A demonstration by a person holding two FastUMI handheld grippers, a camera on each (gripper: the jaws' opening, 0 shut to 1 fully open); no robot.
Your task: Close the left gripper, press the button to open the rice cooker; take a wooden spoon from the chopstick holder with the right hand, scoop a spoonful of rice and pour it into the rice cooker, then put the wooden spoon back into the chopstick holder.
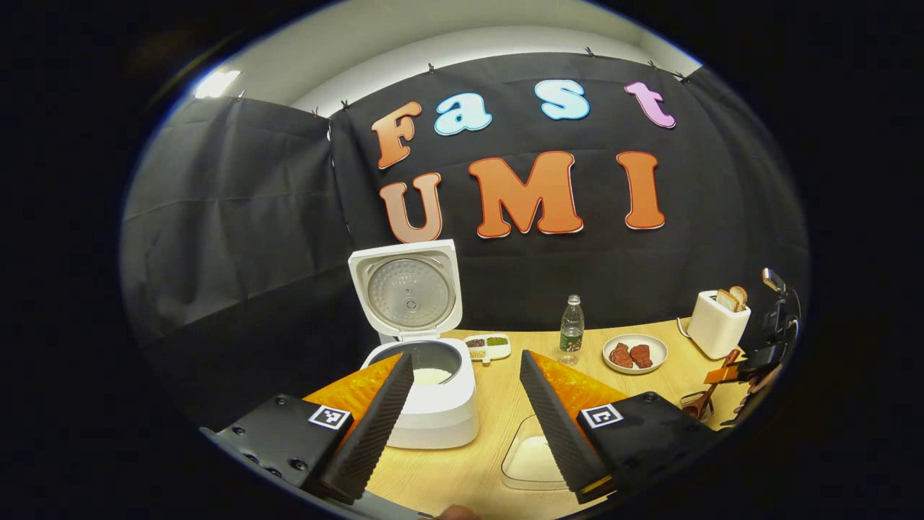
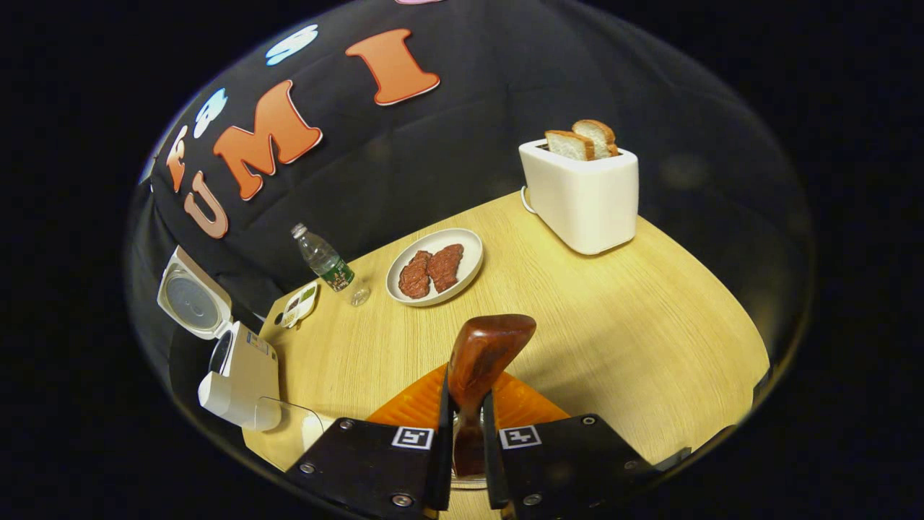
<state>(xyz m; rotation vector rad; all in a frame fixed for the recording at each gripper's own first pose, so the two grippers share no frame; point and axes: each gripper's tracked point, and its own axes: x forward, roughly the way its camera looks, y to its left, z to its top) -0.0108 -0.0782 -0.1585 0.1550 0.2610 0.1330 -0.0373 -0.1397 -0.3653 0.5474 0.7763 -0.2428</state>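
While the rice cooker [image 1: 426, 375] stands at the lower centre of the left gripper view with its round-cornered lid [image 1: 408, 289] raised upright, the left gripper [image 1: 465, 426] hangs in front of it with its two ribbed, wedge-shaped fingers [image 1: 375, 426] wide apart and nothing between them. Inside the smooth plastic body a round inner pot holds something pale at the bottom. The underside of the lid shows a dimpled metal disc. Just right of the cooker, low in the frame, lies a clear shallow container of rice [image 1: 534, 458] on the wooden table [image 1: 469, 462], whose surface is light with a fine grain.

At the bottom centre of the right gripper view, the right gripper [image 2: 467, 448] has its fingers pressed close on the handle of the wooden spoon [image 2: 480, 368]. The spoon is dark reddish, polished wood, and its rounded bowl rises above the fingertips. I cannot tell if any rice is in it. At the far right edge of the left gripper view this same gripper shows small, near a dark object that may be the chopstick holder [image 1: 694, 406], too blurred to be sure.

Behind, a round plate [image 2: 473, 249] carries two flat reddish pieces, a boxy toaster [image 2: 581, 198] holds two slices of bread, and a clear bottle [image 2: 325, 261] stands near a small divided dish [image 2: 299, 303].
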